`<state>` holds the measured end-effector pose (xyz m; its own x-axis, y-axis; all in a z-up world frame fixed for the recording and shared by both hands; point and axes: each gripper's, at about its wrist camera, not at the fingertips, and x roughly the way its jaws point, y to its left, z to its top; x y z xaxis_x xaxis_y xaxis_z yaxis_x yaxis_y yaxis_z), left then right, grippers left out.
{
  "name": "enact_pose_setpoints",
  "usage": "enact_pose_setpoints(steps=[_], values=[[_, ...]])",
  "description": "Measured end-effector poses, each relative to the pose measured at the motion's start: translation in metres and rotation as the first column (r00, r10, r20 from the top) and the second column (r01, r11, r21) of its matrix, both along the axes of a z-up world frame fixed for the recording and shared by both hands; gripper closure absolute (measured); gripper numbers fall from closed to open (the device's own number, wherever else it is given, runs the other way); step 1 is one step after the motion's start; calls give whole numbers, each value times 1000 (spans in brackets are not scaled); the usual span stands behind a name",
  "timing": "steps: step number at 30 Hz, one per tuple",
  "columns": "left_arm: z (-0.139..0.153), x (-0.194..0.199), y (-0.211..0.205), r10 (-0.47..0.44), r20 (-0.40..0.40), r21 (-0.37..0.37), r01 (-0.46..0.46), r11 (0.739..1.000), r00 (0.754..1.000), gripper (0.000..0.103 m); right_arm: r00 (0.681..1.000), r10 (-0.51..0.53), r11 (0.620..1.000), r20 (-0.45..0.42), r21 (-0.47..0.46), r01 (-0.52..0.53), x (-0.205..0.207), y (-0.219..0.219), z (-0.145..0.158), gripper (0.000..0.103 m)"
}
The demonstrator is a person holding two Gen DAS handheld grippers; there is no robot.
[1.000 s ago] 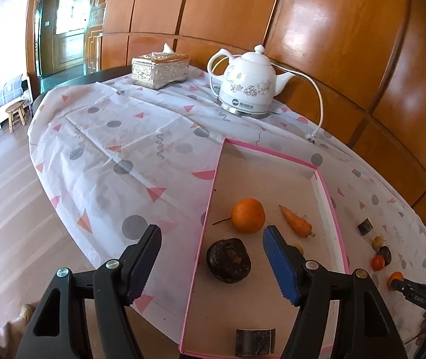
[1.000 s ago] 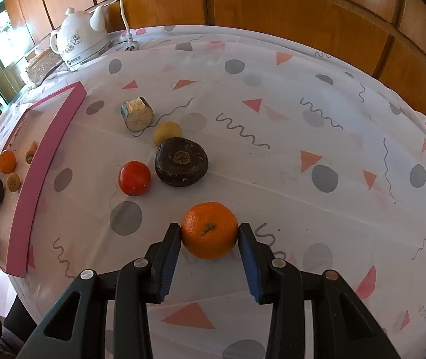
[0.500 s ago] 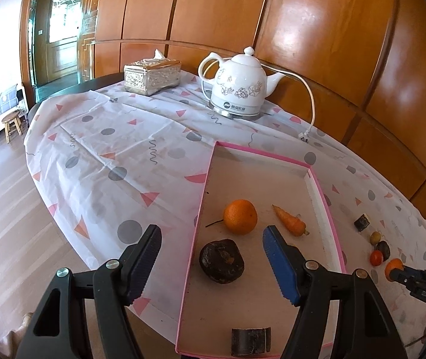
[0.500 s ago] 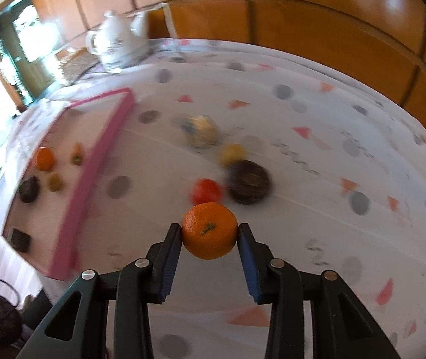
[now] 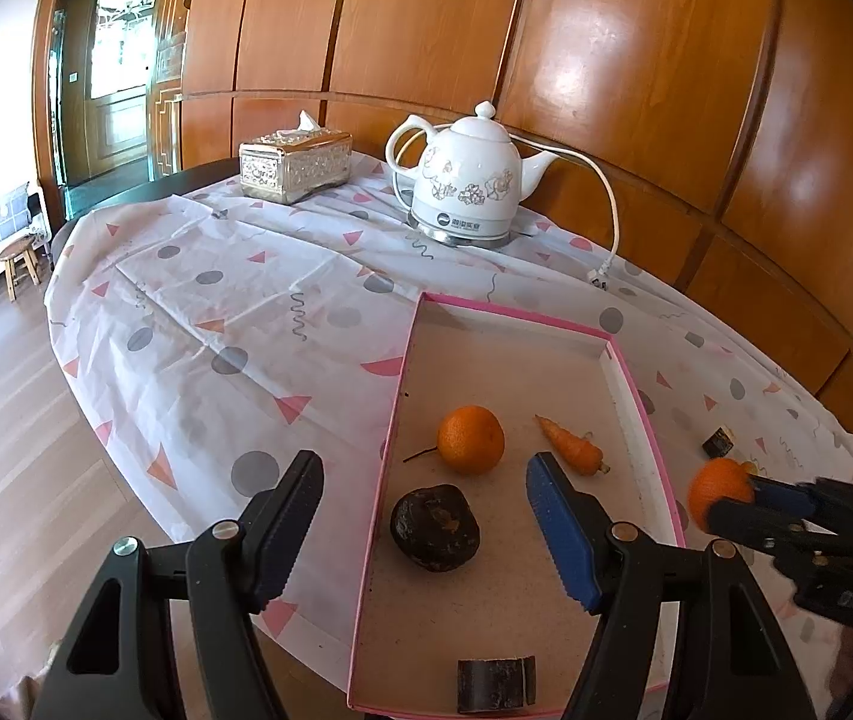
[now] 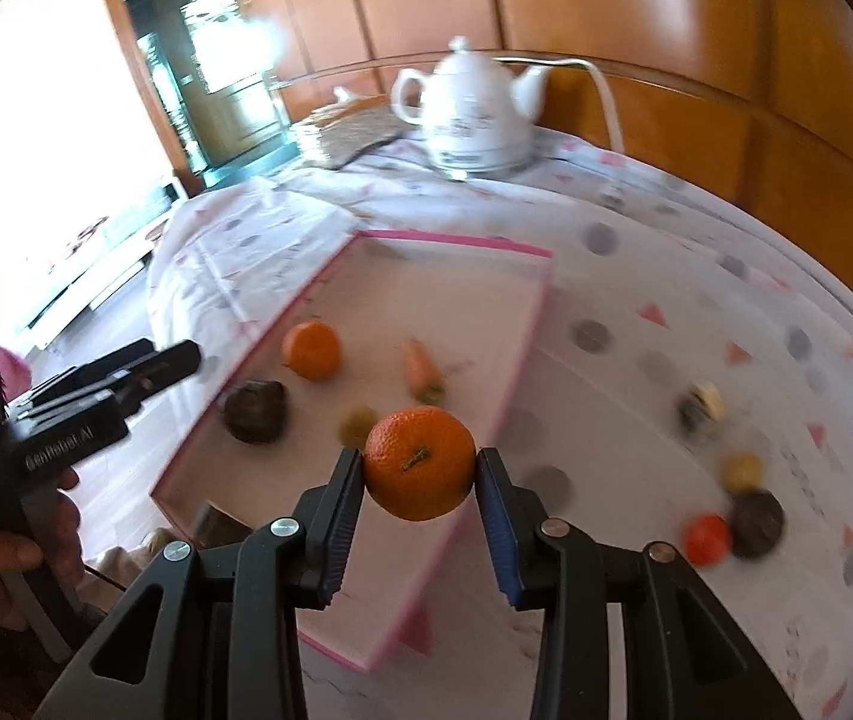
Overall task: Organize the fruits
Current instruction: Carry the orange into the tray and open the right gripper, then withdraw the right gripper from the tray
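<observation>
1. Gripping a tangerine (image 6: 419,462) between both fingers, the right gripper (image 6: 417,483) held it above the pink tray's (image 6: 531,324) near edge.
2. The left gripper (image 5: 423,519) hovered spread wide, grasping nothing, over a dark fruit (image 5: 435,527).
3. Farther in the tray lay an orange (image 5: 470,439) and a carrot (image 5: 570,447).
4. Beyond stood a white kettle (image 5: 465,183).

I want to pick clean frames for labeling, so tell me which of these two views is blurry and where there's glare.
Right wrist view: motion-blurred across the tablecloth, tray and kettle, with the window blown out; only the held orange and right gripper are sharp. Left wrist view: sharp, with glare patches on the wood panels and fisheye bending.
</observation>
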<state>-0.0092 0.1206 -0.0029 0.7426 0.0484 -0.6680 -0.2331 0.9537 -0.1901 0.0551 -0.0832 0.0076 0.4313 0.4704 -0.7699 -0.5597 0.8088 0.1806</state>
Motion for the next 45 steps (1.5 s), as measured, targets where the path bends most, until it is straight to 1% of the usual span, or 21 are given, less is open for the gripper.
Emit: enact_pose_setpoints(steps=[5,10,14,18,27,32,38,45], values=[[0,-1,1,13,2,9,-13,1000,1000,32,998,57,998,-18,-24,-57,7,28,-9,65],[0,-1,5,29,2,10,-29,1000,1000,32,995,95,994,-42,-47,-97,10,44,-20,65],[-1,-1,6,36,-2,14,-36,999,999,32,993,94,994,-66,-58,-98,12,52,-30,63],[-2,-1,7,37,-3,12,-37,999,999,32,995,71,996,-74,-52,-75,11,48,-34,63],[0,-2,5,32,1,20,-32,999,999,31,999,23,1000,-38,-9,-23,7,26,-18,63],[1,-3,0,21,3,26,-21,999,1000,31,1000,-13,1000,-21,-20,12,4,9,-12,63],[3,-2,-7,-3,2,40,3,999,1000,31,995,-104,994,-11,-38,103,6,-32,-9,63],[4,1,-16,-28,-1,57,28,998,1000,30,975,-223,971,7,-85,223,8,-93,-5,63]])
